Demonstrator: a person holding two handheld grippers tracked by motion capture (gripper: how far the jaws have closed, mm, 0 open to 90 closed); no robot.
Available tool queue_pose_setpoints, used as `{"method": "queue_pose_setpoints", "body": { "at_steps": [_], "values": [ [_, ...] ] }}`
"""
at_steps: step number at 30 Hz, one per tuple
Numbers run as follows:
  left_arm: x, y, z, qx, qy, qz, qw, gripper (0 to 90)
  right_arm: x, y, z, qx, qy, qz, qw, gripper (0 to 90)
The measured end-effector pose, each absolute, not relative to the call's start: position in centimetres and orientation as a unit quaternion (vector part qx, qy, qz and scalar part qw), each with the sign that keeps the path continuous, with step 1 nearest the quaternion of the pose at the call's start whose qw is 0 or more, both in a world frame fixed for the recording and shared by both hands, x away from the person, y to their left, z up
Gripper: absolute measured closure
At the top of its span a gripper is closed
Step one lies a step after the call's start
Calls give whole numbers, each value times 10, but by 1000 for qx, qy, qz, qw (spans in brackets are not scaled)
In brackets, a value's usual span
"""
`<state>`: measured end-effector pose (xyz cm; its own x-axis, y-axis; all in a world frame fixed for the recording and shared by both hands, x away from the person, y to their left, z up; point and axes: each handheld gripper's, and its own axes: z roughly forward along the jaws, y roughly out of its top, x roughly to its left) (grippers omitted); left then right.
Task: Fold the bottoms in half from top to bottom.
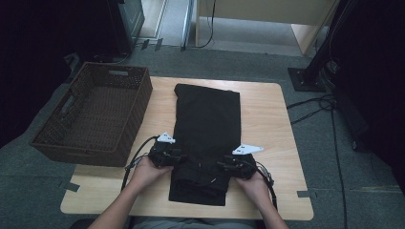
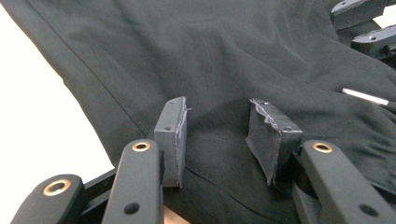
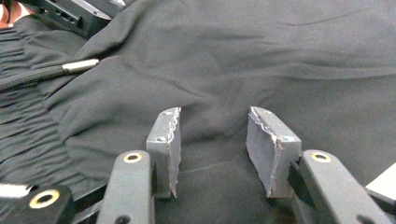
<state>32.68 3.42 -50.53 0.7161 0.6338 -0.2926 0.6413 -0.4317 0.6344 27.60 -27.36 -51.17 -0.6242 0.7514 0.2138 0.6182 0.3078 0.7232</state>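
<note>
A lab-like recording room: a small wooden table (image 1: pixel 267 124) on grey carpet (image 1: pixel 344 157) marked with tape, black equipment stands (image 1: pixel 317 62) and loose cables (image 1: pixel 315 107) around it, dark surroundings

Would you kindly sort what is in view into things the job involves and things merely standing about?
In the job:
black trousers
left tongs, open
right tongs, open

Standing about:
wicker basket
wooden table
floor cables
</note>
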Motion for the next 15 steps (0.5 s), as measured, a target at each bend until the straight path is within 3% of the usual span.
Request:
{"method": "queue_pose_setpoints", "body": {
  "at_steps": [8,15],
  "values": [
    [310,31,-504,844,382,-13,376,595,267,-273,-509,419,813,399,67,623],
    [329,32,-493,836,375,2,400,609,283,-274,-502,426,797,420,85,618]
  ]
}}
